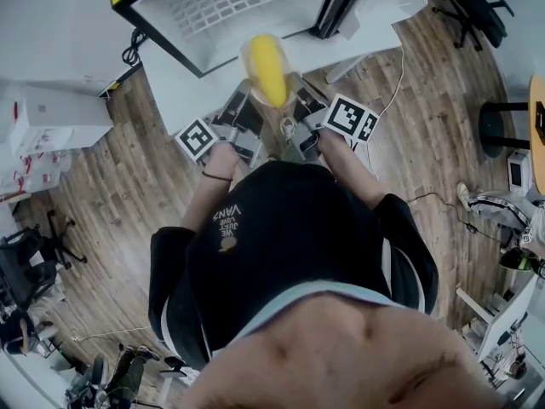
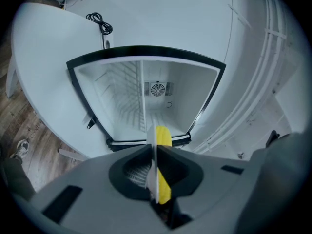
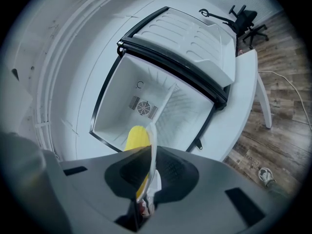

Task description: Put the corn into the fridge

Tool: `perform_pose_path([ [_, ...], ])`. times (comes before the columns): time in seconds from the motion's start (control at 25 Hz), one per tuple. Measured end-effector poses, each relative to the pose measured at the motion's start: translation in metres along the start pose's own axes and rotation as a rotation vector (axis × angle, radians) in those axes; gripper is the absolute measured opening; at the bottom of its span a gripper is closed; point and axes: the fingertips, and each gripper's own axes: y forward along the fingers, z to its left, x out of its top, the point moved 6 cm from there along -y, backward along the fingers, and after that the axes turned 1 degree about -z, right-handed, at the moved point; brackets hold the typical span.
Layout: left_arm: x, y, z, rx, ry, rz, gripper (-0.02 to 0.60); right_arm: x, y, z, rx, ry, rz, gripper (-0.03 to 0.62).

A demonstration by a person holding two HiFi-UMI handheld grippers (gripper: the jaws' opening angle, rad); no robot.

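Observation:
A yellow corn cob (image 1: 268, 66) lies on a thin pale plate (image 1: 249, 56) that I hold up in front of the open fridge (image 1: 230, 7). My left gripper (image 1: 247, 94) is shut on the plate's left rim and my right gripper (image 1: 296, 94) is shut on its right rim. In the left gripper view the plate (image 2: 151, 150) stands edge-on between the jaws of the left gripper (image 2: 155, 155), with the corn (image 2: 163, 136) just right of it. In the right gripper view the corn (image 3: 136, 138) sits left of the plate edge (image 3: 153, 143), which the right gripper (image 3: 150, 156) pinches. The fridge's white inside (image 2: 146, 99) with wire shelves is straight ahead.
The fridge door (image 3: 190, 33) stands swung open to the right. The fridge rests on a white round-edged table (image 2: 44, 82) with a black cable (image 2: 100, 23) on it. Office chairs (image 1: 473, 7) and a black stool (image 1: 498, 126) stand on the wooden floor, boxes (image 1: 43, 126) at left.

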Motion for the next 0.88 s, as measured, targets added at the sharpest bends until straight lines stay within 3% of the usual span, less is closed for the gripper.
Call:
perform_pose_path([
  [0.88, 0.039, 0.072, 0.005, 0.004, 0.021, -0.049, 0.037, 0.066, 0.060, -0.014, 0.039, -0.002, 0.035, 0.030],
])
